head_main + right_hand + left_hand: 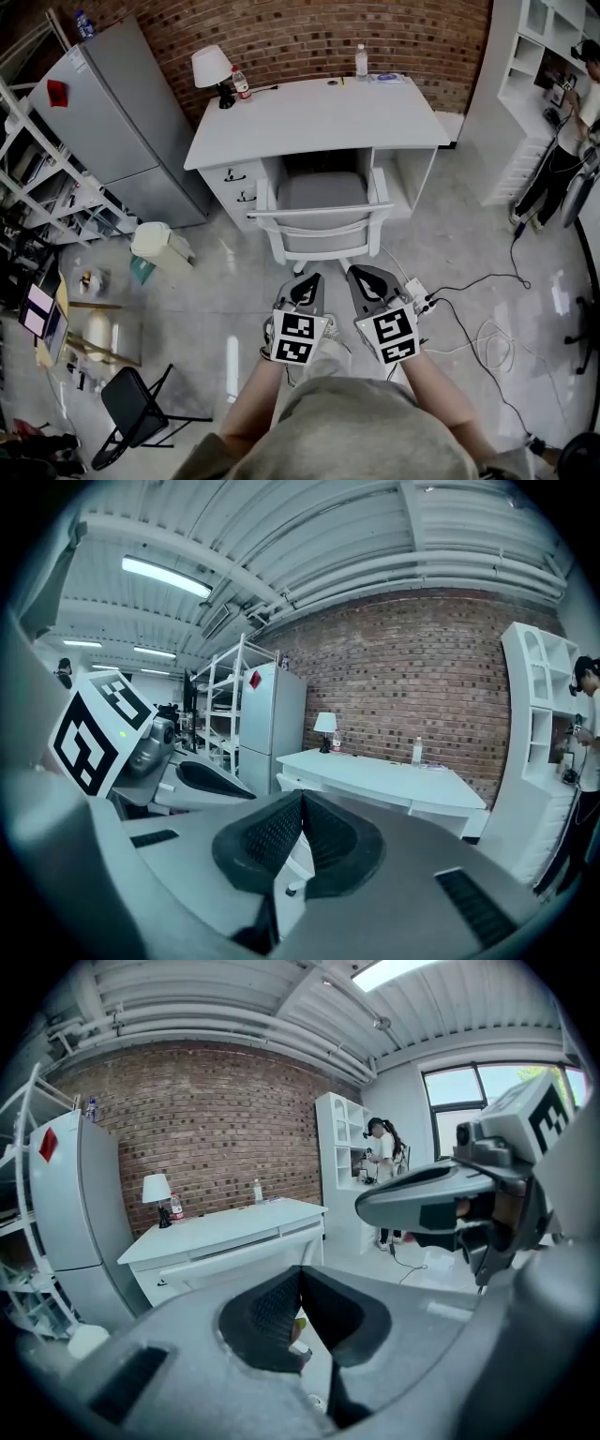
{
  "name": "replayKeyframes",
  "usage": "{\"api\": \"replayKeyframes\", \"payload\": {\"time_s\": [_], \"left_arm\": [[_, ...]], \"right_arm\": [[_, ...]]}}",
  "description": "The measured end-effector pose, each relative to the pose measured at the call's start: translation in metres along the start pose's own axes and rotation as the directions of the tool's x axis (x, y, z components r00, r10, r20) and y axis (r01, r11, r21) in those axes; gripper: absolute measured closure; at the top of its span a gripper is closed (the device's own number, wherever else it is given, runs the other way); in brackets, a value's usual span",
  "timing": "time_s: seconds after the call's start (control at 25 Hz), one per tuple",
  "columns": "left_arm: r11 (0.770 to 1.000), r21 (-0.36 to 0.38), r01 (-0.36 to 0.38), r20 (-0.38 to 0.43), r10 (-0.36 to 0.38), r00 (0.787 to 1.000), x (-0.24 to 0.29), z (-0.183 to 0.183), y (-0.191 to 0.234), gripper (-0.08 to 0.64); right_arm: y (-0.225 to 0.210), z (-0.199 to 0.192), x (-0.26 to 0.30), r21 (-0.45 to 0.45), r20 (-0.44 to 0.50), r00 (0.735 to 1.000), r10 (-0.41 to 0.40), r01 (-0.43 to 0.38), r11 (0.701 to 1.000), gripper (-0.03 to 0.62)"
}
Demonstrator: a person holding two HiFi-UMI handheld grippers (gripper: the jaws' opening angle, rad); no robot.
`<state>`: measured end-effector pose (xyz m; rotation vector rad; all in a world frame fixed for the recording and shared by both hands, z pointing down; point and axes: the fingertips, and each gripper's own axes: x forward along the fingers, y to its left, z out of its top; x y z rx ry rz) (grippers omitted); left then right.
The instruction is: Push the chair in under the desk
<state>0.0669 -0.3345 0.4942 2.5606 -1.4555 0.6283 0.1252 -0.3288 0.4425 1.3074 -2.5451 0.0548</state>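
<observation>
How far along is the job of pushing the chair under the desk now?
Done: the chair seat already sits in the desk opening. In hand: nothing; the left gripper and right gripper are both shut, empty and short of the chair. Left: the backrest sticks out past the desk front, so a further push is probably needed.

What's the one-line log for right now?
chair: seat under desk, back sticking out | left gripper: shut, empty, off chair | right gripper: shut, empty, off chair
</observation>
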Motion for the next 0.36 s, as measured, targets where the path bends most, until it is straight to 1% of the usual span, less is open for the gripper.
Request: {"api": "replayKeyframes", "payload": {"time_s": [0.36], "left_arm": [[1.000, -0.005, -0.004, 0.014, 0.004, 1.000, -0.014, -0.005, -0.002, 0.549]], "right_arm": [[0.009, -0.005, -0.011, 0.017, 0.015, 1.000, -0.012, 0.012, 1.000, 0.584]]}}
